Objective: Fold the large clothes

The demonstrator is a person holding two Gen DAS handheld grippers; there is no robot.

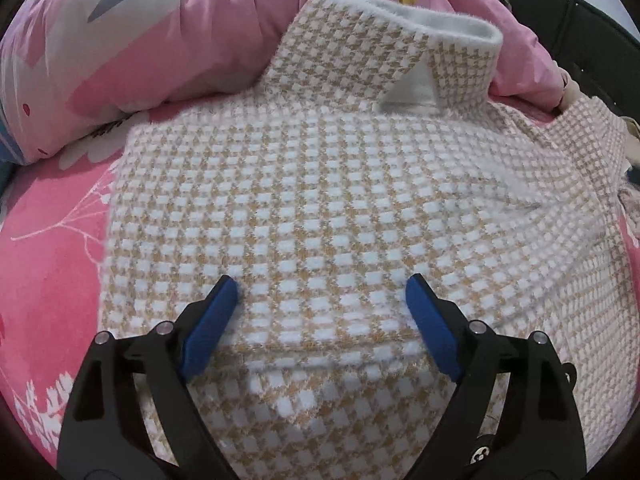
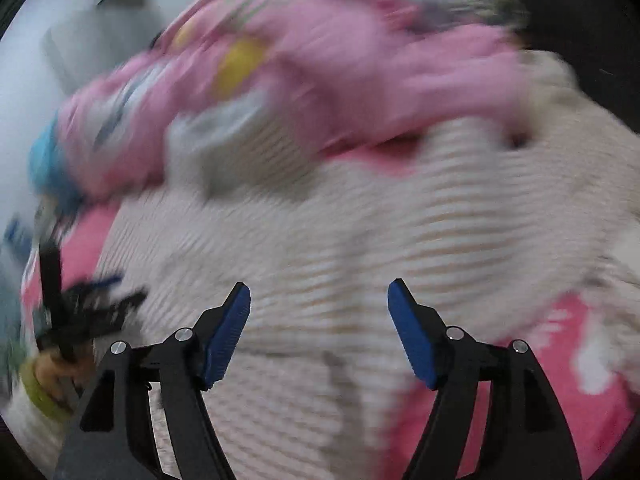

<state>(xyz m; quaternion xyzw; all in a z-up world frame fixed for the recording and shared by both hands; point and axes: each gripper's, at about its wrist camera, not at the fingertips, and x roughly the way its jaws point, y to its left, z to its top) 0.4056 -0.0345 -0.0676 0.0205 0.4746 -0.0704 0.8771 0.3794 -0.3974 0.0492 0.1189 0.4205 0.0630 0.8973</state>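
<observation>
A houndstooth coat (image 1: 320, 208) in tan and white lies spread across a pink floral bedspread (image 1: 48, 272), filling the centre of the left wrist view, its white-lined collar (image 1: 400, 40) standing at the upper middle of the frame and a folded edge crossing the lower centre between the fingers; a rumpled pink quilt (image 1: 160, 40) banks up behind it at the upper left; in the right wrist view the same coat (image 2: 340, 260) smears across the middle of the frame under heavy blur, with the quilt (image 2: 320, 80) above it and bare bedspread (image 2: 560, 380) at the lower right.

The left gripper (image 1: 322, 292) hovers low over the folded edge, angled steeply down, its blue fingers (image 1: 212, 320) spread wide and released with cloth under them but nothing pinched; the right gripper (image 2: 320, 300) is likewise released, fingers (image 2: 228, 332) apart over the coat and clasping nothing; a dark blurred shape at the lower left of that view cannot be made out.

The step in hand looks like a fresh pinch for the next fold; it would go best if each gripper takes every layer at the edge rather than the top one alone, both grip at matching points either side of the garment, and the thick, fuzzy cloth is lifted evenly so the fold lands square and the collar stays flat.
</observation>
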